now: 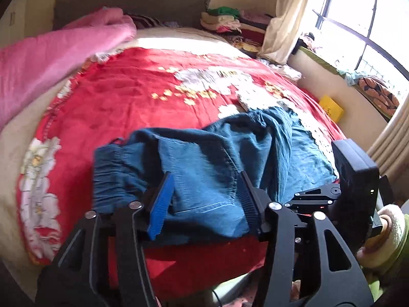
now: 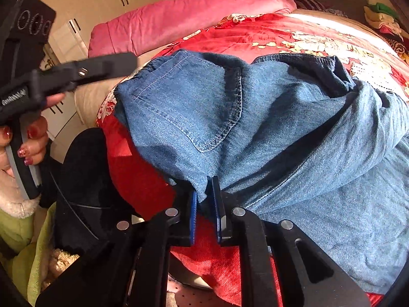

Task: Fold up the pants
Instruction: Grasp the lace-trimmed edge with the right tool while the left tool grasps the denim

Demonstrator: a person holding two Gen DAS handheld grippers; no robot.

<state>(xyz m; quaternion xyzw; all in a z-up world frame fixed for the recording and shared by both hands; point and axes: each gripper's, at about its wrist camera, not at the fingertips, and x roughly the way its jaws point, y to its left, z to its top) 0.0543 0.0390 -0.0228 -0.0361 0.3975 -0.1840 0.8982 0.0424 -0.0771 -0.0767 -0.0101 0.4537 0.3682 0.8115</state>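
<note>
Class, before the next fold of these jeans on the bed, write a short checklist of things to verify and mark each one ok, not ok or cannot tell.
1. Right gripper pinches the jeans edge: ok.
2. Left gripper grips fabric: not ok; jaws apart, denim loose between.
3. Jeans lie flat: not ok, bunched.
4. Bedspread beyond the jeans offers room: ok.
5. Pink blanket stays apart from the jeans: ok.

Both cameras ride low over the near edge of the red bedspread (image 1: 122, 97), looking steeply down and across it toward the headboard. The left wrist view sits a little back, taking in the window beyond the bedspread's right side; the right wrist view hangs closer. Both share the blue pants (image 1: 212, 158) and the pink quilt (image 2: 179, 18).
</note>
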